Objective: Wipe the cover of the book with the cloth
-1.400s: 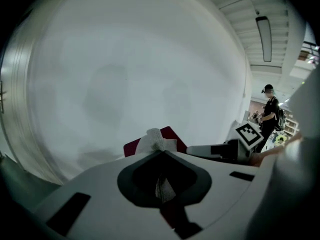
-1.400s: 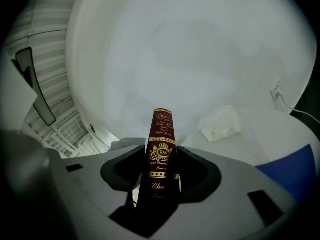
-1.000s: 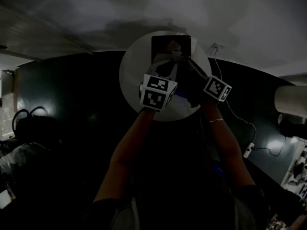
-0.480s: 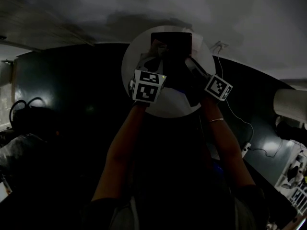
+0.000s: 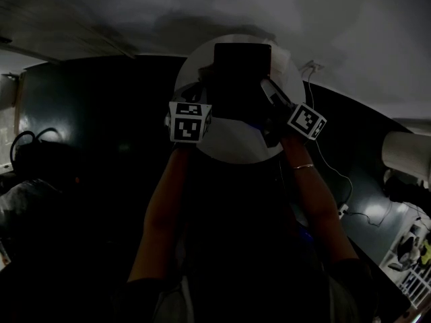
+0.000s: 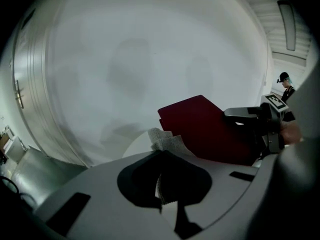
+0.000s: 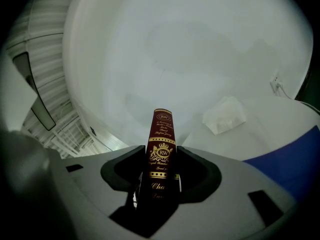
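A dark red book stands upright over the round white table. My right gripper is shut on the book's spine, which bears gold print. In the left gripper view the book's plain cover faces me, with the right gripper at its right edge. My left gripper is shut on a grey woven cloth. The cloth pokes out between the jaws, just left of the cover's lower left corner. Whether it touches the cover I cannot tell.
A crumpled white tissue lies on the table beyond the book. A white cable runs down from a wall socket at the right. Dark bags sit at the left. A person stands far off.
My left gripper has swept left and downward with the cloth, from the middle of the cover to its left edge. The right gripper and the book have held still.
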